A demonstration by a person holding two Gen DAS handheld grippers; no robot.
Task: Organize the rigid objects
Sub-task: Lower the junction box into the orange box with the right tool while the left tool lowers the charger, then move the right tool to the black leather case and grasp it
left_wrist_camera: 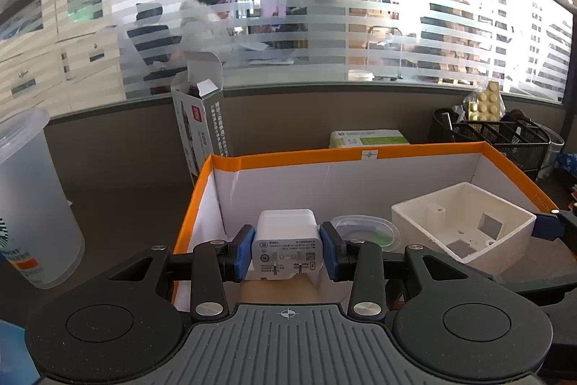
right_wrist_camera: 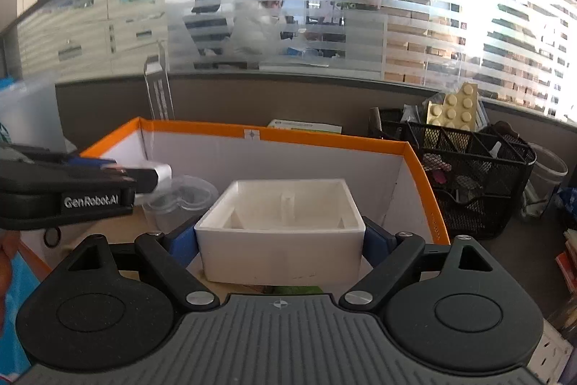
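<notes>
My left gripper (left_wrist_camera: 287, 249) is shut on a white charger plug (left_wrist_camera: 286, 240), its blue pads pressed on both sides, held over the left part of the orange-rimmed cardboard box (left_wrist_camera: 324, 157). My right gripper (right_wrist_camera: 280, 237) is shut on a white square plastic housing (right_wrist_camera: 281, 226), held inside the same box (right_wrist_camera: 324, 141). The housing also shows in the left wrist view (left_wrist_camera: 465, 226), with a right fingertip (left_wrist_camera: 548, 227) on its side. A clear round lidded container (left_wrist_camera: 366, 231) lies in the box between the two items. The left gripper with the plug shows at the left of the right wrist view (right_wrist_camera: 108, 179).
A frosted plastic cup (left_wrist_camera: 32, 204) stands left of the box. An open grey product carton (left_wrist_camera: 202, 121) stands behind the box. A green-white packet (left_wrist_camera: 368, 138) lies behind it. A black mesh organiser (right_wrist_camera: 461, 183) with a cream toy brick plate (right_wrist_camera: 454, 110) stands to the right.
</notes>
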